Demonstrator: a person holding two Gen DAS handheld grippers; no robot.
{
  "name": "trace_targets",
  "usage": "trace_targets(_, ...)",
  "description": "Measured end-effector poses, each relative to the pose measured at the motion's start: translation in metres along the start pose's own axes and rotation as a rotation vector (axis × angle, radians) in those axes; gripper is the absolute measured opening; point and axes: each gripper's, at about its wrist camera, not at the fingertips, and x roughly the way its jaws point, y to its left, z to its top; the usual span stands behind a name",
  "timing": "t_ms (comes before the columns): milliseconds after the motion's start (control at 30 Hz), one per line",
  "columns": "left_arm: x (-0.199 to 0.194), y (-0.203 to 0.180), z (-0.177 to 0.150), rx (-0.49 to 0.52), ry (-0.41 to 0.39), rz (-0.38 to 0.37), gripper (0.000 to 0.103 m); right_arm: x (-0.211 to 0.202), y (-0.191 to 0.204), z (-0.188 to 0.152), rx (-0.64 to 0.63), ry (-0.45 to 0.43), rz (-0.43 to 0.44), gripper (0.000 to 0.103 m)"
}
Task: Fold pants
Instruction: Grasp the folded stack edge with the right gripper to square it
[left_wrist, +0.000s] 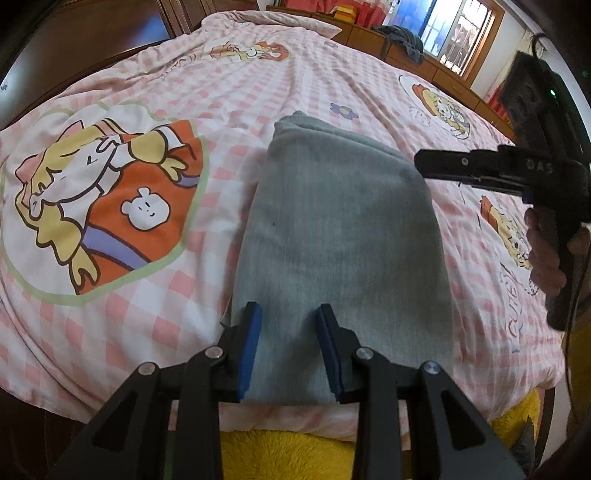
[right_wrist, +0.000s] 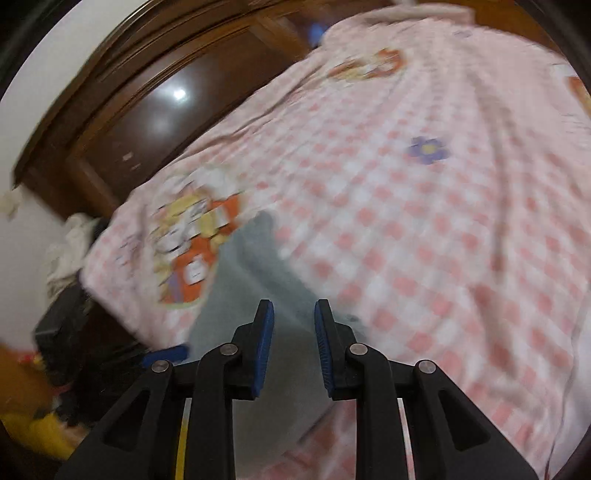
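The grey pants (left_wrist: 343, 229) lie folded into a long, neat rectangle on the pink checked bedspread (left_wrist: 229, 92). My left gripper (left_wrist: 288, 310) hangs over the near end of the pants. Its blue pads (left_wrist: 251, 347) stand apart, and only flat fabric shows in the gap. My right gripper (left_wrist: 421, 164) is seen side-on at the right, held by a hand (left_wrist: 546, 258), above the pants' right edge. In the blurred right wrist view the right gripper (right_wrist: 293, 308) is open with nothing between its fingers, and the pants (right_wrist: 251, 280) lie below it.
A dark wooden headboard (right_wrist: 159, 122) runs along the bed's far left side. Wooden cabinets (left_wrist: 424, 55) and a window (left_wrist: 458, 29) stand beyond the bed. A yellow fuzzy cover (left_wrist: 280, 454) shows under the near edge. Crumpled clothes (right_wrist: 70, 251) sit by the wall.
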Motion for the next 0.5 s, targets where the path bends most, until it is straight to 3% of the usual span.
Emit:
trace_targets(233, 0.002, 0.000, 0.000, -0.004, 0.005, 0.005, 0.033, 0.019, 0.012, 0.004, -0.159, 0.109, -0.091, 0.023)
trace_targets(367, 0.002, 0.000, 0.001, -0.006, 0.008, 0.007, 0.033, 0.016, 0.033, -0.008, -0.263, 0.054, -0.201, 0.007)
trace_targets(500, 0.002, 0.002, 0.001, -0.014, 0.013, 0.002, 0.033, 0.002, 0.072, -0.035, -0.422, -0.051, -0.313, 0.006)
